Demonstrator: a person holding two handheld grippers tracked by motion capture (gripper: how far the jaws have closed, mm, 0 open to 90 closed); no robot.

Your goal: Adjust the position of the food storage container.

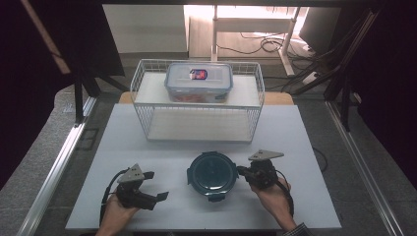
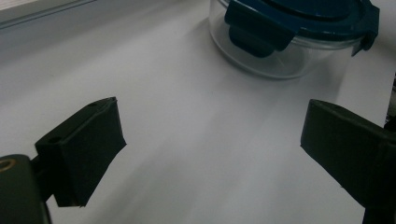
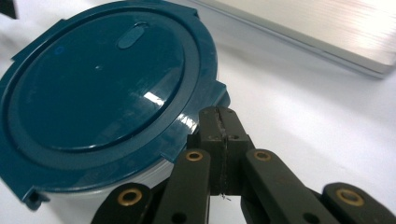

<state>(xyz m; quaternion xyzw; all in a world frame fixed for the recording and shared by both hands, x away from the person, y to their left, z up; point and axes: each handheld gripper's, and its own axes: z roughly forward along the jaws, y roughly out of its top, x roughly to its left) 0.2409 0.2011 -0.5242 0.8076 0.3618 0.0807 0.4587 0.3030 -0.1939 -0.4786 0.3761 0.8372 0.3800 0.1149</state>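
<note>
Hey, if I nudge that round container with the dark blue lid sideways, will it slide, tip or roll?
The round container would probably slide rather than tip: it sits low and wide, flat on the smooth white table. It looks unlikely to roll, since it stands on its base. Its clear wall seems rigid and shows nothing inside, so it is probably light and easily shoved.

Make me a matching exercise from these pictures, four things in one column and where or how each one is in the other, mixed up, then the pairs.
Things:
1. Round clear container with dark teal lid
2. Rectangular clear box with blue-rimmed lid
3. Left gripper
4. Right gripper

States:
A. jaws shut, tips at the teal lid's rim
B. on top of the white wire rack
C. jaws open with nothing between them
D. on the white table between the two grippers

Pairs: 1-D, 2-B, 3-C, 4-A
</note>
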